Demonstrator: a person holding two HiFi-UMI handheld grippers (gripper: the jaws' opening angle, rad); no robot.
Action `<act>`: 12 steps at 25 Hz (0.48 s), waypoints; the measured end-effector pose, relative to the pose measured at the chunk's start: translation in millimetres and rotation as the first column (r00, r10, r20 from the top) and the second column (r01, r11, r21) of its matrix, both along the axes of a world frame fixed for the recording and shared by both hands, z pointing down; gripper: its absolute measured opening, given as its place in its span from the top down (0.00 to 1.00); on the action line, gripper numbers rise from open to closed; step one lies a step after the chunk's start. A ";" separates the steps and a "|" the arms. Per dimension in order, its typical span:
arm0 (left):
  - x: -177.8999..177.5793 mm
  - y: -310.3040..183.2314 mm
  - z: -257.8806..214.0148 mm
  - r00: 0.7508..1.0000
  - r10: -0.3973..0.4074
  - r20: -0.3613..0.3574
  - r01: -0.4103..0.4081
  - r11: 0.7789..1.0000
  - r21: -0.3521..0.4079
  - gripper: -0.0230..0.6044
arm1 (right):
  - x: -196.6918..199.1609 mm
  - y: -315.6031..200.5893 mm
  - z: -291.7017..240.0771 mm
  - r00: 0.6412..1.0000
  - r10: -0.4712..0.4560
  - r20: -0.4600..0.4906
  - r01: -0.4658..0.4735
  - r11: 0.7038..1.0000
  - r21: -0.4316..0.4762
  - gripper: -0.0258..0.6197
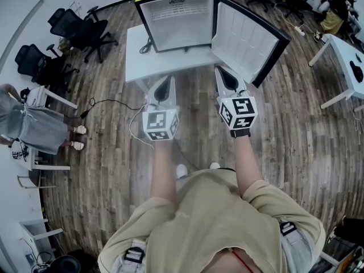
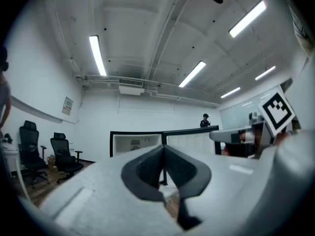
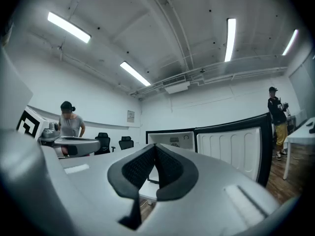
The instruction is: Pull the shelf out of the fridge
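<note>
A small black fridge stands on a white table, its door swung open to the right. Inside it a white wire shelf lies near the top. Both grippers are held level in front of the person, short of the table edge and apart from the fridge. The left gripper and the right gripper each have their jaws together with nothing between them. The left gripper view shows the shut left gripper with the fridge far beyond. The right gripper faces the fridge and door.
Black office chairs stand at the left by the wall. A person stands at the far left near a small desk. A cable trails over the wood floor. Another white table is at the right. Another person stands behind the door.
</note>
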State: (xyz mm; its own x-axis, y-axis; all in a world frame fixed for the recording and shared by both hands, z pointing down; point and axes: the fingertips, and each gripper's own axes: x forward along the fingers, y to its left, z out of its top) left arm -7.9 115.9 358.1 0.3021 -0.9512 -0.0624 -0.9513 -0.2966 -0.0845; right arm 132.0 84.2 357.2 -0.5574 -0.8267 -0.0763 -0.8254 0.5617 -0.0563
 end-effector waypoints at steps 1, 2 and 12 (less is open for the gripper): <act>4.9 1.5 -0.2 1.000 -0.002 -0.004 0.002 1.000 0.002 0.96 | 4.7 1.3 0.6 1.000 -0.007 0.010 0.007 1.000 -0.002 0.95; 9.8 3.0 -0.4 1.000 -0.005 -0.006 0.005 1.000 0.004 0.96 | 9.3 2.6 1.4 1.000 -0.013 0.017 0.013 1.000 -0.005 0.95; 59.5 21.1 15.5 0.998 -0.063 0.005 0.063 0.998 -0.025 0.96 | 56.1 11.6 21.7 0.995 -0.067 0.074 0.071 0.996 -0.057 0.95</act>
State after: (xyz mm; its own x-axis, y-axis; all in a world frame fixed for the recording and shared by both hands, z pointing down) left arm 51.6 137.0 373.6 0.2422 -0.9695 -0.0374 -0.9677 -0.2385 -0.0820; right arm 188.1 95.9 379.0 -0.6082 -0.7907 -0.0703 -0.7773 0.6112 -0.1494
